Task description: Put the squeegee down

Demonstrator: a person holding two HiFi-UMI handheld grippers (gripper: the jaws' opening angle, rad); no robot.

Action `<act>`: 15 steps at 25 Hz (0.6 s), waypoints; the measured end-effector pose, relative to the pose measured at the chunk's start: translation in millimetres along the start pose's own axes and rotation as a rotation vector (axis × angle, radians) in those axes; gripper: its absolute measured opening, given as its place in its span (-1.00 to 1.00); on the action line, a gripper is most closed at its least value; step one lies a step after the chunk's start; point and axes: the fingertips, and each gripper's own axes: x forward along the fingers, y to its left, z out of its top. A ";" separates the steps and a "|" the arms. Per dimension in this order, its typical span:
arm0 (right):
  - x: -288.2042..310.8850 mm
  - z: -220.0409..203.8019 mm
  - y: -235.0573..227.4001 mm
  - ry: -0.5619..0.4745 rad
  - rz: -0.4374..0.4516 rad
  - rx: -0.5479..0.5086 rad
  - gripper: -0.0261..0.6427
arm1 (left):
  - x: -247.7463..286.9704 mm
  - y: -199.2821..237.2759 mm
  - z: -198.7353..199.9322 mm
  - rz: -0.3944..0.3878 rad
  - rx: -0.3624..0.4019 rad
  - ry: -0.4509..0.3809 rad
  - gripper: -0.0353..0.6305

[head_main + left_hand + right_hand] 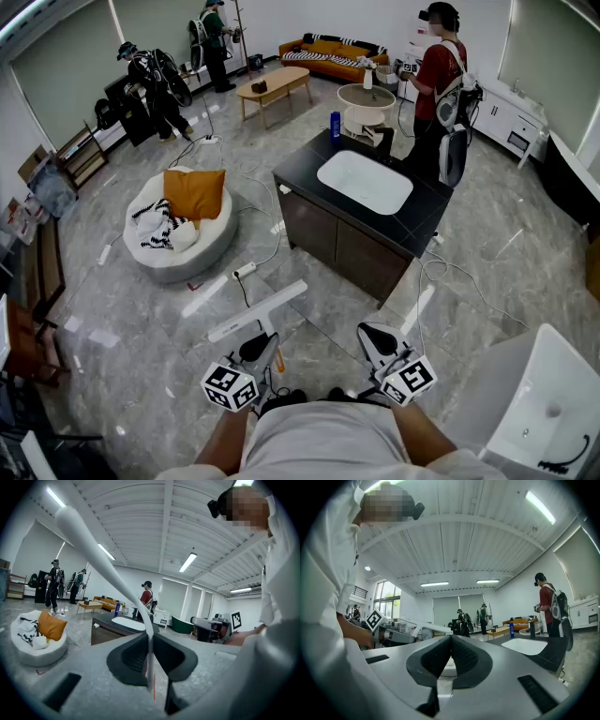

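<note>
**Desk:** White plastic, T-shaped: is that the squeegee (257, 312)? Where is it?

**Photographer:** Yes. It is off the floor, on the near side of the dark island counter (307, 172), and the left gripper (262, 345) holds it by the handle. The long blade lies crosswise at the far end, nearer the counter. In the left gripper view the two black pads are pinched on the thin white handle, which runs up and away to the left.

**Desk:** And the other hand?

**Photographer:** The right gripper (375, 335) is just beside the left one, on the same near side of the counter. Its jaws are pressed together with nothing between them. It does not touch the squeegee.

**Desk:** What else frames the shot?

**Photographer:** A white basin (365, 182) is set into the counter top, and a blue bottle (335, 125) stands at the counter's far corner. A person in a red shirt (437, 70) stands beyond the counter, to its right. Left of the counter sits a round white pouf (178, 261) with an orange cushion (194, 192) on it. Farther off, behind the counter, are a wooden coffee table (273, 87) and an orange sofa (330, 53). Grey marble floor (473, 246) runs all round.
</note>
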 end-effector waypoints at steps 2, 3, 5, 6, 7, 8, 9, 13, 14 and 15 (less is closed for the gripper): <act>-6.8 -7.1 -6.3 0.025 -0.034 0.016 -0.88 | -0.4 -1.4 1.3 0.031 0.012 -0.029 -0.74; -10.1 -10.1 -10.0 0.036 -0.051 0.024 -0.88 | 0.0 -1.4 2.1 0.049 0.015 -0.043 -0.74; -15.8 -13.6 -17.2 0.048 -0.077 0.035 -0.88 | 2.1 -0.1 4.2 0.092 0.018 -0.065 -0.74; -17.9 -14.2 -19.7 0.050 -0.086 0.037 -0.88 | 3.2 0.7 5.6 0.112 0.022 -0.073 -0.74; -19.2 -14.4 -21.2 0.051 -0.091 0.036 -0.88 | 4.3 1.3 7.2 0.128 0.026 -0.079 -0.74; -19.9 -14.6 -22.1 0.053 -0.093 0.035 -0.88 | 5.4 1.5 8.6 0.138 0.031 -0.082 -0.74; -20.4 -15.3 -23.0 0.056 -0.096 0.035 -0.88 | 6.6 1.1 9.0 0.142 0.033 -0.080 -0.74; -23.7 -20.8 -28.6 0.074 -0.114 0.049 -0.88 | 9.2 -0.8 3.1 0.158 0.025 -0.050 -0.74; -24.2 -21.0 -30.1 0.073 -0.118 0.052 -0.88 | 9.0 -0.6 2.0 0.165 0.024 -0.047 -0.74; -25.0 -20.6 -31.5 0.069 -0.119 0.052 -0.88 | 9.0 -0.6 1.0 0.173 0.023 -0.045 -0.74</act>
